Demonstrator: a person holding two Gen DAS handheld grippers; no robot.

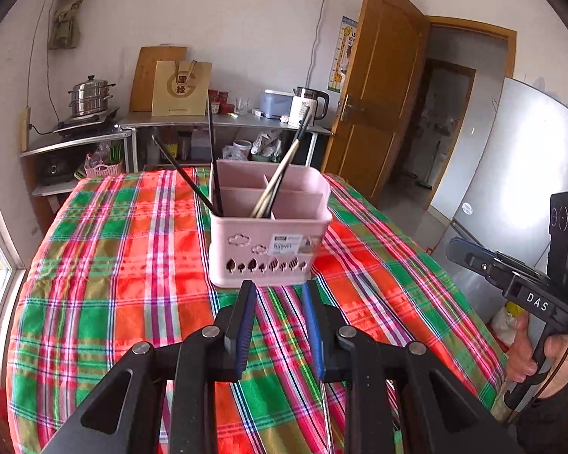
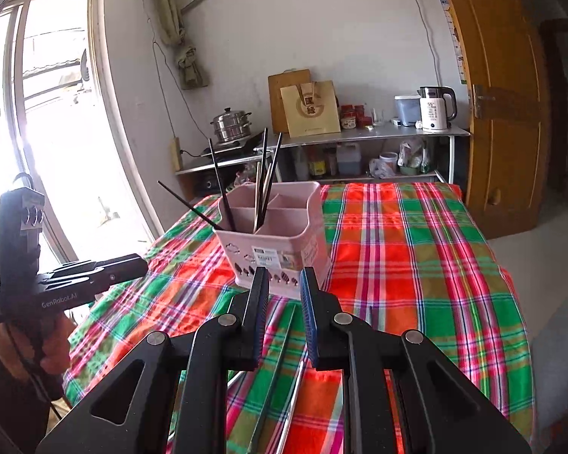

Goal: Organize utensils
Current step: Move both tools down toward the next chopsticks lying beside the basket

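Observation:
A pink utensil holder with several compartments stands on the plaid tablecloth. Black chopsticks lean in its left compartment and pale ones in the middle one. My left gripper is open and empty, just in front of the holder. In the right wrist view the holder stands ahead of my right gripper, which is open and empty. Thin metal utensils lie on the cloth under the right gripper, partly hidden by it.
A metal shelf behind the table holds a steamer pot, a paper bag and a kettle. A wooden door stands open at the right, a fridge beside it. A window is at the left.

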